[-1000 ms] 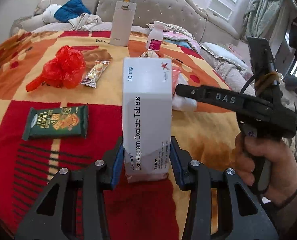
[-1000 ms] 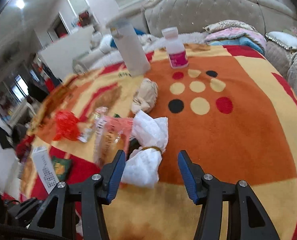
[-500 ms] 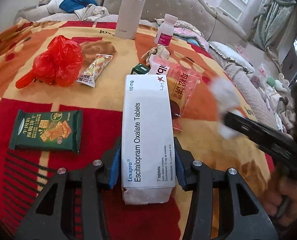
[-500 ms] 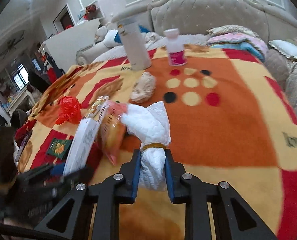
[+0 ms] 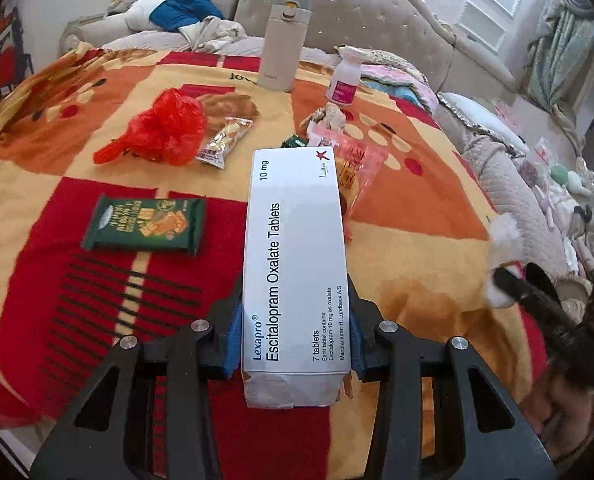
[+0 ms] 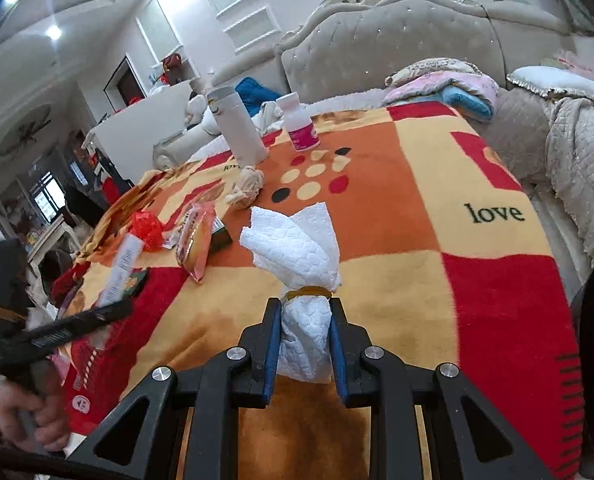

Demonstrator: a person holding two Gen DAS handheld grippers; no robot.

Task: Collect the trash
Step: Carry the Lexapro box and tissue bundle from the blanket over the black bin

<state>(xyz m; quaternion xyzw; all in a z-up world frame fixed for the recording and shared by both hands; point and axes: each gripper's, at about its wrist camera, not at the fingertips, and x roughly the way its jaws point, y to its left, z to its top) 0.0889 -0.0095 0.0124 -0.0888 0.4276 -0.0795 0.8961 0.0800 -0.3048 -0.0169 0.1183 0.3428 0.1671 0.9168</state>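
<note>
Tools both loaded, our left tool [image 5: 295, 350] clamps the pill box [image 5: 295, 264] and our right tool [image 6: 302, 354] pinches the tissue wad [image 6: 297, 276] above the bed [image 6: 497, 300], so next we need a bin.

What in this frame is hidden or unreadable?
- Small dark green box: left wrist view, mostly hidden behind the white Lexapro tablet carton.
- White paper towel bundle: left view, blurred at the right gripper.
- Any trash bin: in neither view.
</note>
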